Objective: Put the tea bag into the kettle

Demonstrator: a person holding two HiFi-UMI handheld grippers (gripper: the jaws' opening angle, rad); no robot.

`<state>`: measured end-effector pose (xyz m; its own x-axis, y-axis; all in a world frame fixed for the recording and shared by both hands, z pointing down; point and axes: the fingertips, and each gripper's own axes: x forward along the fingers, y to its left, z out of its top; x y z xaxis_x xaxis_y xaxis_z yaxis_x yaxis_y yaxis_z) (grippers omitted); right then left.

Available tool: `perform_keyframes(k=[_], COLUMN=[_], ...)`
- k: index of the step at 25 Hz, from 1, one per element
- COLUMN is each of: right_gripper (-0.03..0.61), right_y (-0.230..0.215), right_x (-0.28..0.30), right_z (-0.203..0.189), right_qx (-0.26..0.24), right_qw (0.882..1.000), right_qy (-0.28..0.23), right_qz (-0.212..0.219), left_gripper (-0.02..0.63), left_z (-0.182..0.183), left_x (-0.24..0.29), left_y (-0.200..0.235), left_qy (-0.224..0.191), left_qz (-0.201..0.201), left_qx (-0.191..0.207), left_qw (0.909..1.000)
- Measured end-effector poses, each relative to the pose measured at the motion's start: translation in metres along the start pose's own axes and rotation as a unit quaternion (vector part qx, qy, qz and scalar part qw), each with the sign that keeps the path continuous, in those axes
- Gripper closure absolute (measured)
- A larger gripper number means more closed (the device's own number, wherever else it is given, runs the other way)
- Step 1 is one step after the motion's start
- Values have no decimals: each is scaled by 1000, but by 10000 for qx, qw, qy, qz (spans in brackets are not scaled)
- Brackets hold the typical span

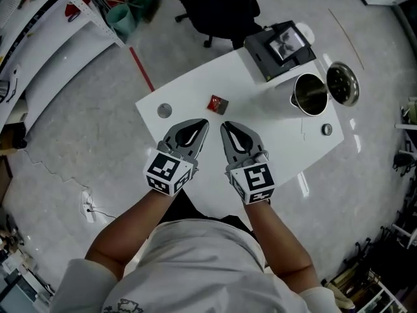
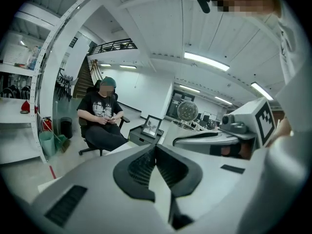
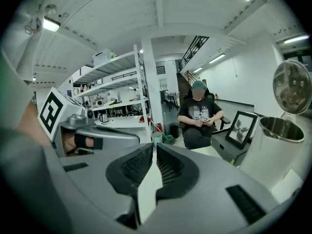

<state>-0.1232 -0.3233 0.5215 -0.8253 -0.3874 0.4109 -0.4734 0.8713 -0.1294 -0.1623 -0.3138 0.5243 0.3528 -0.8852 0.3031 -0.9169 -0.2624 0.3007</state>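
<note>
White tbl (image 1: 189, 90): tea bag (image 1: 217, 104), kettle (image 1: 311, 94), blk box (image 1: 264, 54), disc (image 1: 165, 110).

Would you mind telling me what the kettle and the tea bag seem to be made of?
Kettle: the bright, mirror-like rim and inside suggest polished steel. Its outer wall looks matte white in the right gripper view, perhaps plastic or painted metal. Tea bag: a flat red wrapper with a faint sheen, likely foil or coated paper, but too small to be sure.

White rectangular table (image 1: 195, 90) on pale grey glossy floor (image 1: 85, 142); white metal shelving (image 1: 26, 38) far left; black wheeled office chair (image 1: 218, 8) beyond table; ceiling strip lights (image 2: 206, 61); black-railed staircase (image 2: 113, 46) at rear.
</note>
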Motion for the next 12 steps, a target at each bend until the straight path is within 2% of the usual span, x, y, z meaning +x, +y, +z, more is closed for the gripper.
perform_keyframes(k=[3, 7, 12], right_gripper=[532, 484, 427], right_y=[-12, -27, -46], right_x=[22, 52, 86], right_z=[-20, -45, -69], right_qx=[60, 134, 78], right_qw=[9997, 9985, 9969], right_qy=[252, 524, 771], right_qz=[51, 105, 95], left_gripper=[603, 603, 603], left_z=[-10, -24, -44], left_x=[18, 37, 58], left_y=[14, 32, 54], left_qy=[75, 120, 206], left_qz=[47, 79, 165], left_qx=[-72, -382, -490], left_qw=[9999, 9992, 9985])
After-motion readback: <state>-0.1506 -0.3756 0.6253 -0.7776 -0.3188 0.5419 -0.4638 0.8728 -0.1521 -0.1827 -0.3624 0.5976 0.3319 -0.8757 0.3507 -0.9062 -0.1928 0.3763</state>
